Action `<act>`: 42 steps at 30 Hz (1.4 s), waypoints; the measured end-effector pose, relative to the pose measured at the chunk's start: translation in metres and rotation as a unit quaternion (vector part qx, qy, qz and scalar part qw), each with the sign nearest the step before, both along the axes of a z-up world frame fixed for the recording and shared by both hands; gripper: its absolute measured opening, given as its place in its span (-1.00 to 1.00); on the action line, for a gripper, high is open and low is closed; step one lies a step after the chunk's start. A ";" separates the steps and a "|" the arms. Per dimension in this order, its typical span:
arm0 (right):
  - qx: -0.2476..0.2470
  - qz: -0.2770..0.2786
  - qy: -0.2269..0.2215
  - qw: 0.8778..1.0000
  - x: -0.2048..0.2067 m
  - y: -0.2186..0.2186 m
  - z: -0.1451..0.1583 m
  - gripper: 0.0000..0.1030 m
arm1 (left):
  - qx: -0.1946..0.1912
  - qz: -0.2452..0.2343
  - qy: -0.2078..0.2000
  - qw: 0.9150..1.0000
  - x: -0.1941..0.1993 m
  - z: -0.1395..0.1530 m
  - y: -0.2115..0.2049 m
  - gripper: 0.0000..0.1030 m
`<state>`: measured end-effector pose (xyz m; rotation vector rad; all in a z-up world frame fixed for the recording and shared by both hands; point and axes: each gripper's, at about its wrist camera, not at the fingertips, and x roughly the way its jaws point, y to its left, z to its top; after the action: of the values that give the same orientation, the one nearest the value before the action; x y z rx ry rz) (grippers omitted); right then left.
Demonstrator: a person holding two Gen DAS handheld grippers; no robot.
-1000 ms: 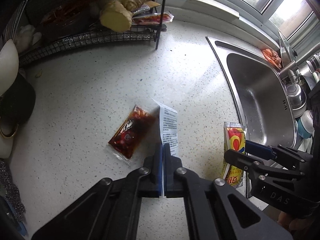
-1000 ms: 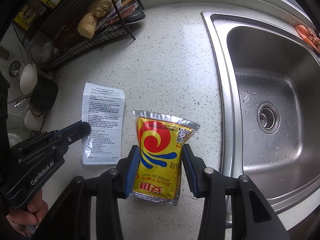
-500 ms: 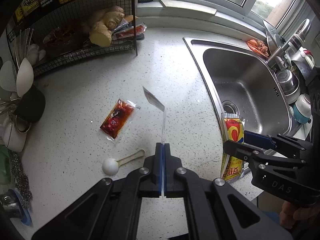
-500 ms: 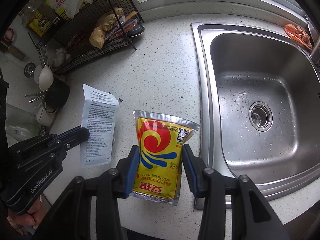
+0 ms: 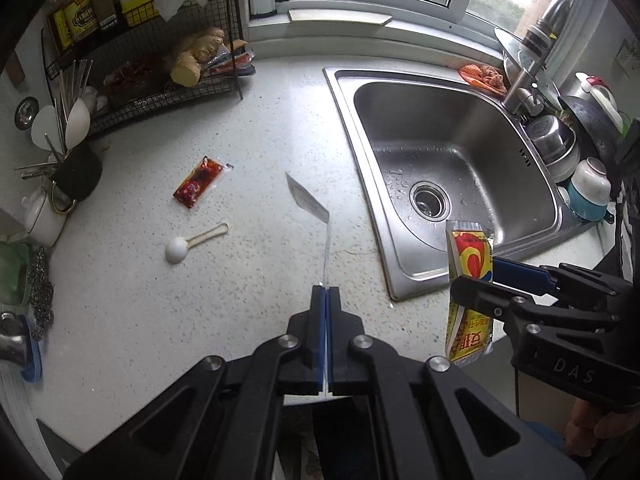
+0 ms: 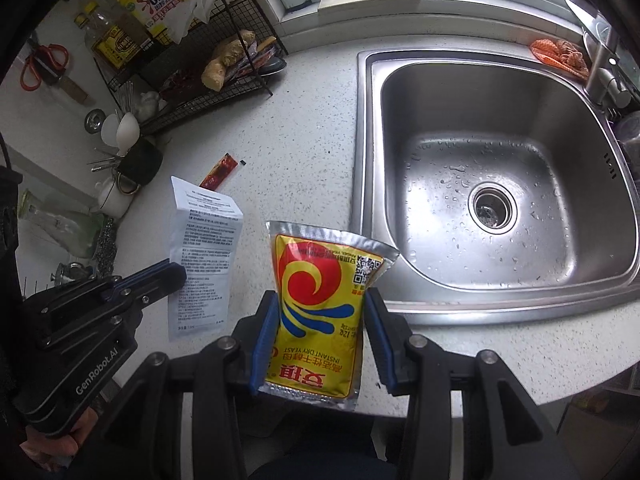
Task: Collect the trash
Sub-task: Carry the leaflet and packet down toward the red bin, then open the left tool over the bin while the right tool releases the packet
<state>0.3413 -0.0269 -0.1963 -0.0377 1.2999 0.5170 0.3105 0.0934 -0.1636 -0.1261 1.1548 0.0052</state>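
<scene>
Rack [image 5: 160, 92]: black wire, far left against the wall; ginger root [image 5: 188, 64] and red packets inside, bottles and a detergent bag above.
Utensil cup [image 5: 78, 170]: dark, left edge of the counter; white spoons and metal cutlery stood in it.
Sauce sachet [image 5: 198, 181]: red, flat on the speckled counter [image 5: 240, 144], long axis running diagonally away toward the upper right; well apart from both grippers, nearer the left one, up and to the left of its tips.
Measuring spoon [image 5: 194, 240]: white plastic, bowl down-left, handle toward the right; just below the sachet, not touching it.
Left gripper [image 5: 325, 308]: pads pressed fully together on the lower edge of a printed leaflet [image 5: 308, 202]; sheet seen edge-on, standing up from the tips, clear of the counter.
Leaflet in the right wrist view [image 6: 206, 252]: text face visible, pinched at its lower left by the left gripper [image 6: 176, 272].
Right gripper [image 6: 320, 320]: partly closed, both blue pads against the sides of a yellow instant dry yeast packet [image 6: 320, 300]; packet upright, long axis along the fingers, lifted off the counter.
Sink [image 6: 372, 168]: stainless, right of the packet; wet, nothing in the basin but the drain strainer [image 6: 491, 208].
Dish rack [image 5: 568, 148]: far right beyond the sink; steel bowl, white cups and a dark pan stacked in it.
Bin: none in view, so drop-off direction not to be judged.
</scene>
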 end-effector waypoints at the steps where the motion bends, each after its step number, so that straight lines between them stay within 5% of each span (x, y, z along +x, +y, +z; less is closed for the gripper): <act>1: 0.003 0.000 -0.001 1.000 -0.007 -0.008 0.002 -0.22 | 0.000 0.000 -0.001 1.000 -0.008 0.001 -0.008 -1.00; 18: -0.004 -0.035 -0.002 0.999 -0.111 -0.121 0.008 -0.22 | -0.006 -0.037 0.014 0.999 -0.104 -0.028 -0.129 -1.00; 35: -0.071 -0.078 0.056 0.993 -0.136 -0.162 -0.095 -0.22 | -0.034 -0.080 0.100 0.991 -0.113 -0.161 -0.175 -1.00; 42: -0.077 -0.081 0.074 0.991 -0.135 -0.162 -0.123 -0.21 | -0.050 -0.086 0.117 0.988 -0.108 -0.194 -0.183 -1.00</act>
<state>0.2067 -0.1888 -0.3190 -0.0209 1.4717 0.2836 0.2027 -0.0893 -0.3577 -0.1173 1.3979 -0.1955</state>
